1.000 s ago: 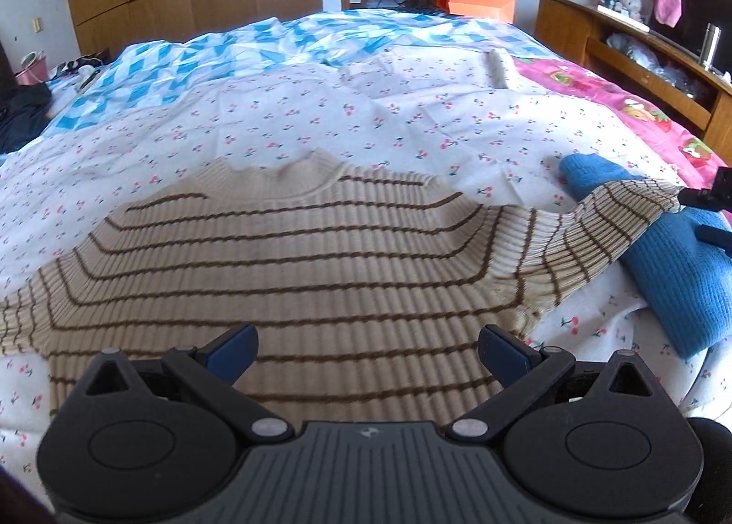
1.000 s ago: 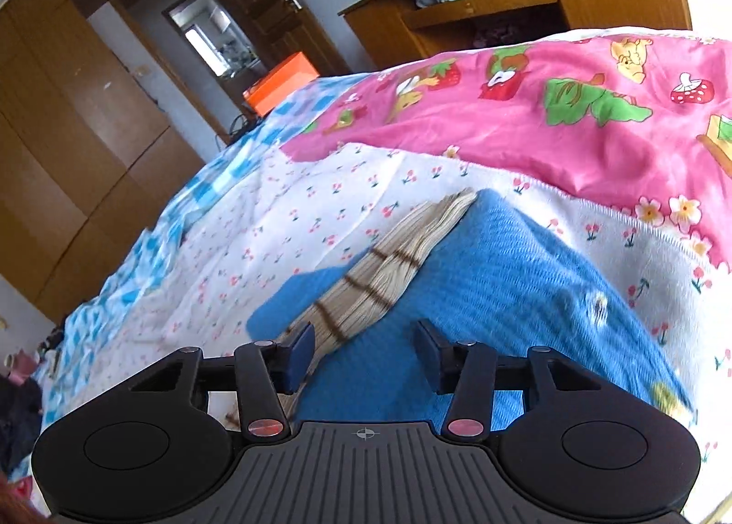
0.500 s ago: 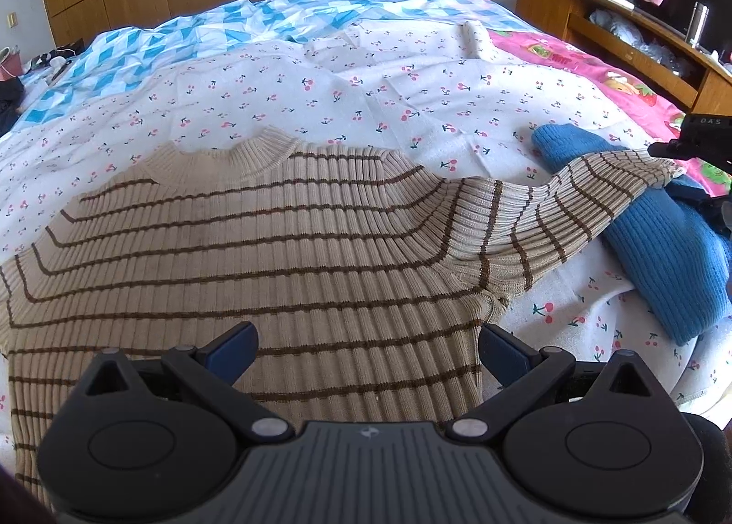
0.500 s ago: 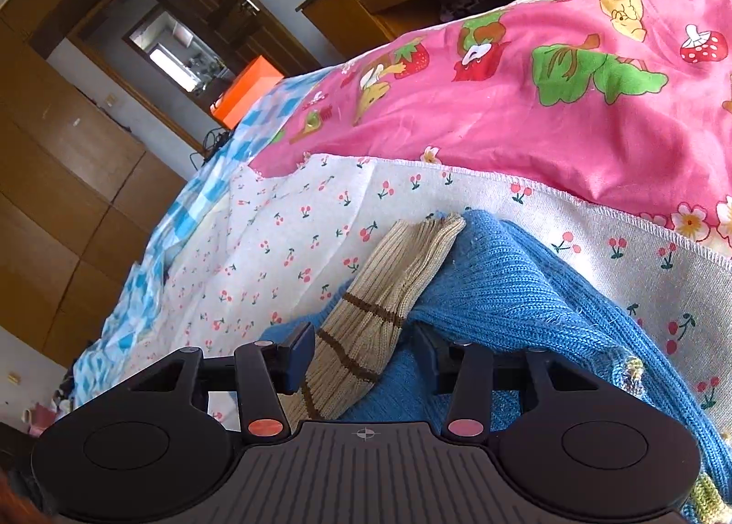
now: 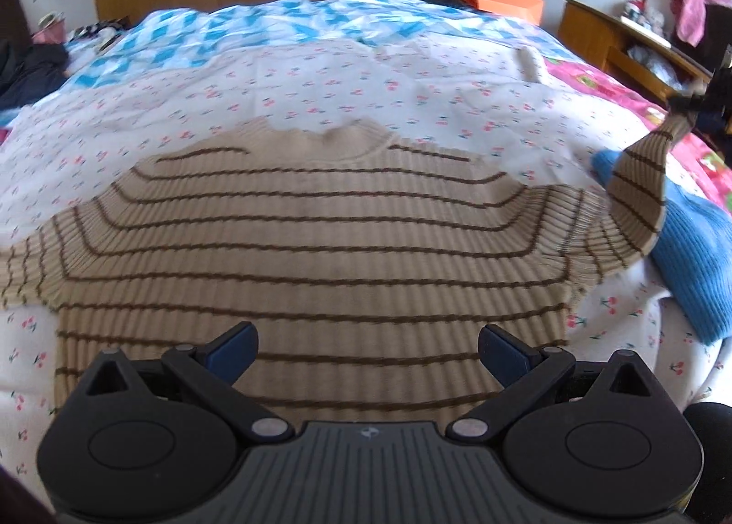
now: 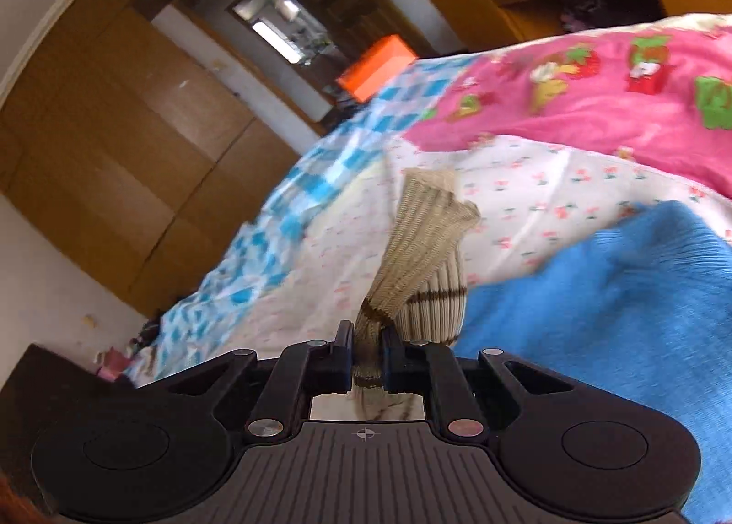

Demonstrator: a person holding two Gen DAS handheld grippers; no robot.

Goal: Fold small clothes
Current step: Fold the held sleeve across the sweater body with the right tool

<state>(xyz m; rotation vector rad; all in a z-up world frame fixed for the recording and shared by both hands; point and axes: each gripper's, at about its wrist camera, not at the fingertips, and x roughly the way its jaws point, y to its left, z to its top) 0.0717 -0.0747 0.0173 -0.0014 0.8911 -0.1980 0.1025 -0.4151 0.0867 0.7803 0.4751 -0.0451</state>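
From the left wrist view, the left claw [image 5: 368, 352] stood released, its blue pads spread wide and gripping nothing, poised over the lower body of the striped beige sweater [image 5: 311, 258]. The sweater lay flat on the cherry-print sheet [image 5: 320, 80] of the bed, directly ahead of and beneath this claw, collar on the far side and hem nearest. Its long axis across the shoulders ran crosswise to the claw's pointing line. The sleeve [image 5: 640, 190] on the claw's right rose off the bed, drawn up toward the right claw [image 5: 695, 105] at the frame's far right edge, above a blue knit garment [image 5: 695, 258] lying beside the sweater.

From the right wrist view, the right claw [image 6: 368, 357] was closing, its pads clenched on the sleeve cuff [image 6: 421, 245], which stood up ahead of the fingertips, bunched and narrow between them. The blue knit lay to the claw's lower right; the pink cartoon quilt [image 6: 594, 112] lay beyond.

The right hand was clearly the one holding the sleeve, and the sweater's body lay off to that claw's left. Folding the sleeve would seem to call for carrying the cuff leftward across the chest, along the sleeve's own length, while the left claw stayed free nearer the hem.
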